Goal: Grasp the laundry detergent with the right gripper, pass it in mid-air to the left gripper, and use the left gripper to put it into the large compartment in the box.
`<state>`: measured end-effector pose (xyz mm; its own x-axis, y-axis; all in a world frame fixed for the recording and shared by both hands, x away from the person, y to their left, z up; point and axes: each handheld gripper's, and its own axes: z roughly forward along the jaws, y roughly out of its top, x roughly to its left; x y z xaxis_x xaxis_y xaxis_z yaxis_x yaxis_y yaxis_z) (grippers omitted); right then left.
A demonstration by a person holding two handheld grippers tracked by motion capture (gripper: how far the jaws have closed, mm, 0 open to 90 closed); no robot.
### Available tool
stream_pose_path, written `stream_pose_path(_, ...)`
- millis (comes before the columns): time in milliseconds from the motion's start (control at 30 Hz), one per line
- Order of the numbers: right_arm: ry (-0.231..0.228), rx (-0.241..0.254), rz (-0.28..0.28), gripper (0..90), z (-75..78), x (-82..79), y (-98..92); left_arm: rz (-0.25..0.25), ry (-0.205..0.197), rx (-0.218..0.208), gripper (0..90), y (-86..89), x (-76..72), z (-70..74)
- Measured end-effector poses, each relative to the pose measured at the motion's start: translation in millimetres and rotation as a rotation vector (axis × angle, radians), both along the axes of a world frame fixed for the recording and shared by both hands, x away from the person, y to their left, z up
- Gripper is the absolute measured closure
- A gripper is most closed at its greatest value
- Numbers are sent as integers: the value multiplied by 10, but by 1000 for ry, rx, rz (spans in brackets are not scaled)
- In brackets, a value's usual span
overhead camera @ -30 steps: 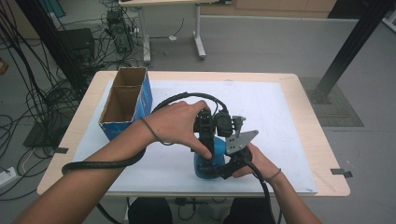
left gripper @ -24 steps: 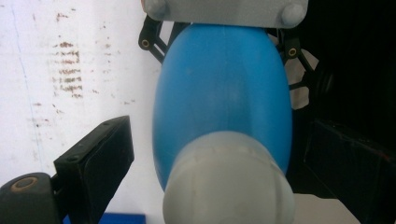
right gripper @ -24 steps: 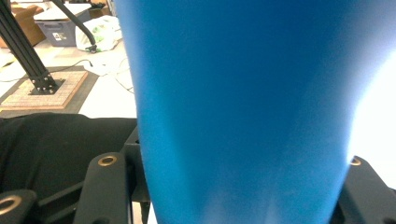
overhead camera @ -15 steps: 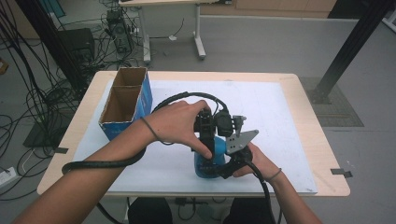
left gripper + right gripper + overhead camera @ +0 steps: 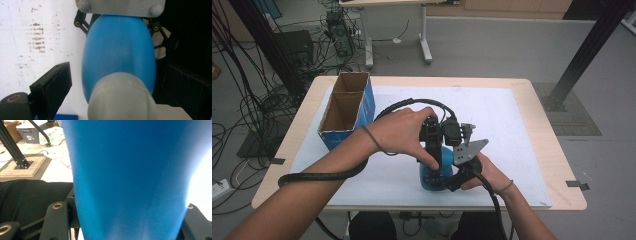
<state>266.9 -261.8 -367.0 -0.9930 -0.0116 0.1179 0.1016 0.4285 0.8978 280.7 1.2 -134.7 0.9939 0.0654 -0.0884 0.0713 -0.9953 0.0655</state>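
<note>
- Right gripper (image 5: 447, 181): jaws closed against the lower body of the blue bottle (image 5: 433, 172); in the right gripper view the blue wall (image 5: 130, 180) fills the space between the two black jaws, so the grip reads as firm.
- Judgement: the right hand acts as a clamp, keeping the bottle upright and steady so the other tool can work on its top.
- Left gripper (image 5: 432, 135): comes down from above; in the left gripper view the jaws stand wide apart either side of the grey cap (image 5: 122, 100), with a clear gap showing at the left jaw. Not gripping anything.
- Judgement: it is lined up over the cap, probably to close on it and twist.
- Bottle stands on the white mat (image 5: 512, 115), near the person's edge, well apart from the open cardboard box (image 5: 346, 107) at the mat's far left.
- Mat covers most of a light wooden table (image 5: 552, 130); its surface looks scuffed in the left gripper view.
- Room: grey floor, cables tangled at the left, a black frame post (image 5: 584, 50) to the right.
</note>
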Motion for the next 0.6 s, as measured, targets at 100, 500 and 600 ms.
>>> stream_pose_path(100,-1,-1,-4,416,-4,0,4,-1,0,2,89,-3,-3,-4)
stream_pose_path(500,1,1,-5,416,-9,7,-2,-3,-3,2,91,-2,-8,0)
stream_pose_path(600,1,0,-7,416,-14,7,-2,-1,-4,0,89,-2,-12,0)
